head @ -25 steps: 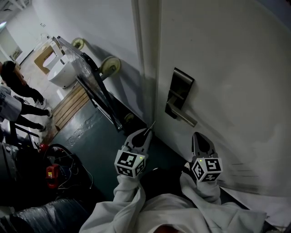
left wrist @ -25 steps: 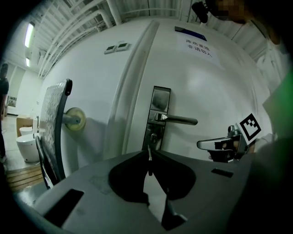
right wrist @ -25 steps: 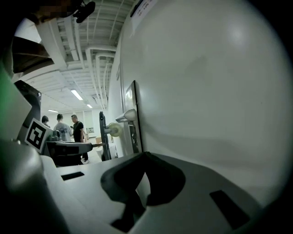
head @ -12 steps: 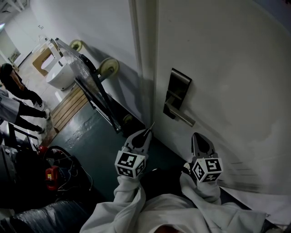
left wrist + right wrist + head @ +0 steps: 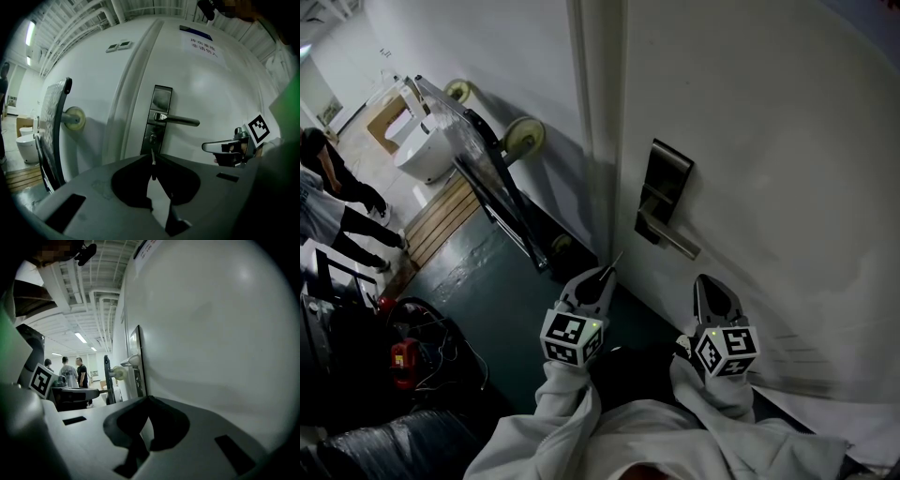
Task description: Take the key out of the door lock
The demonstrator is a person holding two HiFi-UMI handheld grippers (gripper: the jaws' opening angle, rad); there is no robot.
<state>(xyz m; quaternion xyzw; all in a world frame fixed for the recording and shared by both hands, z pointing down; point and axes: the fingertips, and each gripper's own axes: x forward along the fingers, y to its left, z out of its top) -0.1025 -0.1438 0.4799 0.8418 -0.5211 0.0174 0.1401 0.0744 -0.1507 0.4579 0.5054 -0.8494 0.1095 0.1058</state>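
The steel lock plate (image 5: 667, 182) with its lever handle (image 5: 671, 242) is fixed to the white door (image 5: 769, 141). My left gripper (image 5: 603, 274) hangs below and left of the plate, shut on a thin metal key (image 5: 613, 259) that pokes out of its tip. In the left gripper view the key (image 5: 152, 153) stands up between the closed jaws of that gripper (image 5: 153, 165), just short of the keyhole (image 5: 153, 138) and apart from it. My right gripper (image 5: 710, 282) hovers close to the door under the handle, shut and holding nothing; its own view shows the gripper (image 5: 147, 400) against bare door.
A hand cart (image 5: 492, 178) with pale wheels (image 5: 526, 134) leans on the wall left of the door frame. Farther left are a toilet (image 5: 425, 150), a wooden pallet (image 5: 442, 214) and standing people (image 5: 337, 187). A red tool (image 5: 402, 361) and cables lie on the dark floor.
Both grippers hold their places, the left one still with the key. The people at the far left have shifted a little.
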